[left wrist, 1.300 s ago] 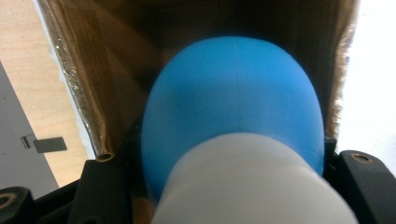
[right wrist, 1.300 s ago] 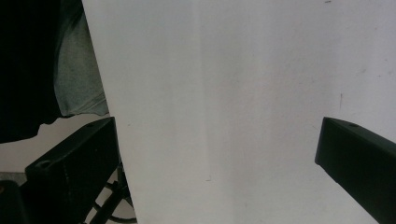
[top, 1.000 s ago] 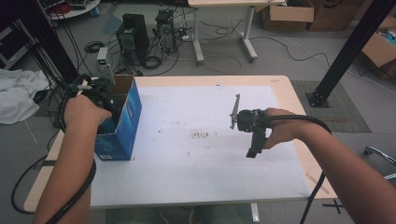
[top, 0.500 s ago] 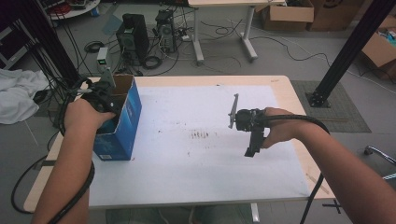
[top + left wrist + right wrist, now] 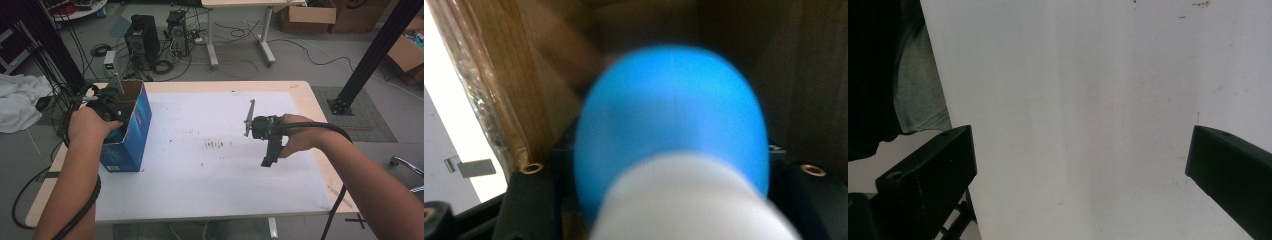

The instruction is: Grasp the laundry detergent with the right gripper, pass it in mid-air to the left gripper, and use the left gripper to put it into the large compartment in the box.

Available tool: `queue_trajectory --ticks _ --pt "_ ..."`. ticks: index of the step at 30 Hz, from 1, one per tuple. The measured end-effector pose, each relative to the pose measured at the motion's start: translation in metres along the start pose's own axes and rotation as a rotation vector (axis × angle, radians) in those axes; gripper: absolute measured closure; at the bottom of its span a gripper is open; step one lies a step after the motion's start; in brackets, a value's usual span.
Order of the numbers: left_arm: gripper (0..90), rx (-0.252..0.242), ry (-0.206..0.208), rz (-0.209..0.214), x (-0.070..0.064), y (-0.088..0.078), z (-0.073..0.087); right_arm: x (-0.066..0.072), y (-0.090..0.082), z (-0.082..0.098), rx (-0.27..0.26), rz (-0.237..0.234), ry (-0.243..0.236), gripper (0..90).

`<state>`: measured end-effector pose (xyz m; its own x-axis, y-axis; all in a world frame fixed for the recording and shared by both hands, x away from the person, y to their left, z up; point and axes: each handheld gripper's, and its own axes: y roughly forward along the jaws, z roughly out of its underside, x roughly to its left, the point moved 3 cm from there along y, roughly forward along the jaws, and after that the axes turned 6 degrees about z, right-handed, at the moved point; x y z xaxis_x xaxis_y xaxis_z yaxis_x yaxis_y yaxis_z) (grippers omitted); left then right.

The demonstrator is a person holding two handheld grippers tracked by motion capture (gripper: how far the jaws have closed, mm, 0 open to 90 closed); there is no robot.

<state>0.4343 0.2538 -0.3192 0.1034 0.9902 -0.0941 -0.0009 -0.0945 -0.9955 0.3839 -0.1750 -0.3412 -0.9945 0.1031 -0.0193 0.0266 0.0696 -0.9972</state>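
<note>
One blue ball sits between the just-loosening left tool inside the box.

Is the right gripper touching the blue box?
Apart. The high view shows the right gripper over the white table, with a wide stretch of bare table between it and the blue box at the left edge.

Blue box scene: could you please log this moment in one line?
left gripper: in blue box, jaws just opening, blue rounded object between | right gripper: open, empty
</note>
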Motion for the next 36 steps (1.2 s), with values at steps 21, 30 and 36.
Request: queue_trajectory --ticks 21,30,36 --pt "31.1 -0.013 0.028 0.007 -0.006 -0.025 0.001 -0.004 0.002 -0.004 -0.01 0.008 -0.009 0.0" --pt "27.2 -0.034 0.035 0.016 -0.013 -0.047 0.002 -0.004 0.0 -0.002 -0.019 0.011 -0.004 0.0" --pt "25.5 -0.039 0.037 -0.001 -0.014 -0.057 0.004 -0.003 0.001 -0.002 -0.024 0.012 -0.009 0.0"
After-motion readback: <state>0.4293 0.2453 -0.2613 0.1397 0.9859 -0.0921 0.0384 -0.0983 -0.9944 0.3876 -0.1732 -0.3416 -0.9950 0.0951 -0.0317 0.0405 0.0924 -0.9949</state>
